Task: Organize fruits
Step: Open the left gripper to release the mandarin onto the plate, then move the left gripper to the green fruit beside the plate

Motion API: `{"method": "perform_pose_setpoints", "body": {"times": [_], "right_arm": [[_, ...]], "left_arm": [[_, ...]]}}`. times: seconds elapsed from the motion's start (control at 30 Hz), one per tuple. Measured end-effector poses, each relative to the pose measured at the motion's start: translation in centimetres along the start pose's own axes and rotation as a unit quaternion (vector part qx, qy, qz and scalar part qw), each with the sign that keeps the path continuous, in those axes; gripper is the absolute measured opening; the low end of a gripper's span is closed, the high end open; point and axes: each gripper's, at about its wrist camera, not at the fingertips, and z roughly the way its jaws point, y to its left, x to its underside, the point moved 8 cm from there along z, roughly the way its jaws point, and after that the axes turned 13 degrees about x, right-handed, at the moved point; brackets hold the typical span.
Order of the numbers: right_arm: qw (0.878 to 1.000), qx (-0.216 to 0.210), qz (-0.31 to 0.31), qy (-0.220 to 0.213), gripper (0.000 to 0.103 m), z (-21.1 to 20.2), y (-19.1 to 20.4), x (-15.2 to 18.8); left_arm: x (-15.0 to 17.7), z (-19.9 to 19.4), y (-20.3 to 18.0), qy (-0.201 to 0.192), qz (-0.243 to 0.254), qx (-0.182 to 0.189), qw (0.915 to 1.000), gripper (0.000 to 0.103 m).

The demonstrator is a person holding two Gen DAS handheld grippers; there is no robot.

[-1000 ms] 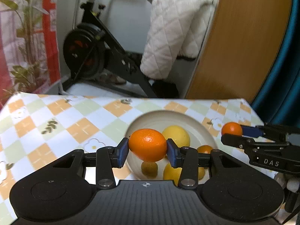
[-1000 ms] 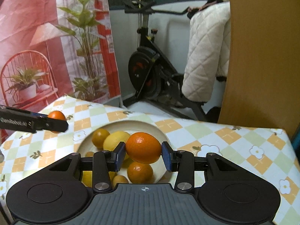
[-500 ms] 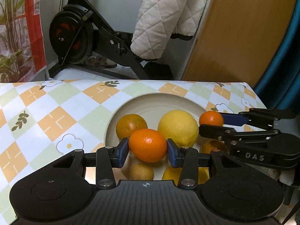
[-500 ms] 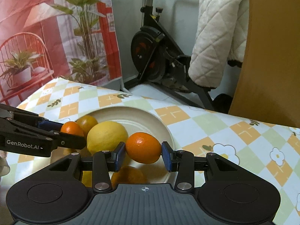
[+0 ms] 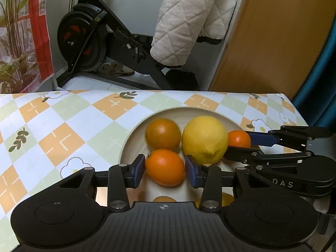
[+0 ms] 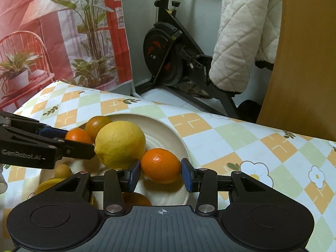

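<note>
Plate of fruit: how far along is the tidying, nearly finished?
Nearly, it seems. Already on the plate: a lemon, a darker orange and a few smaller fruits half hidden below. In hand: the left tongs grip one orange and the right tongs grip another orange, both low over the plate. Left: letting those two go. No loose fruit shows on the tablecloth.

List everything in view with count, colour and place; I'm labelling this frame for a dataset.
plate: one, cream, on the checked tablecloth.
lemon: one, yellow, mid-plate.
dark orange: one, brownish, behind it.
small oranges: two, bright; one in the left gripper, one in the right gripper, both over the plate.
exercise bike: one, black, behind the table.
quilted cover: one, white, draped on it.
</note>
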Motion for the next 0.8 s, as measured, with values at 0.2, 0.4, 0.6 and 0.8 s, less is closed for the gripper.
{"method": "perform_pose_setpoints", "body": {"times": [0.2, 0.4, 0.6, 0.8], "right_arm": [[1.0, 0.001, -0.002, -0.001, 0.039, 0.1, 0.2, 0.1], [1.0, 0.006, -0.004, 0.004, 0.043, -0.2, 0.5, 0.1], [1.0, 0.007, 0.006, -0.007, 0.049, -2.1, 0.3, -0.3], [1.0, 0.005, 0.02, -0.017, 0.049, -5.2, 0.1, -0.3]], "left_arm": [[-0.2, 0.3, 0.0, -0.001, 0.002, -0.001, 1.0, 0.044], [-0.4, -0.4, 0.1, -0.005, 0.001, -0.004, 1.0, 0.047], [-0.8, -2.0, -0.8, -0.016, 0.007, 0.002, 0.9998, 0.056], [-0.7, -4.6, -2.4, -0.03, 0.027, 0.003, 0.9992, 0.056]]}}
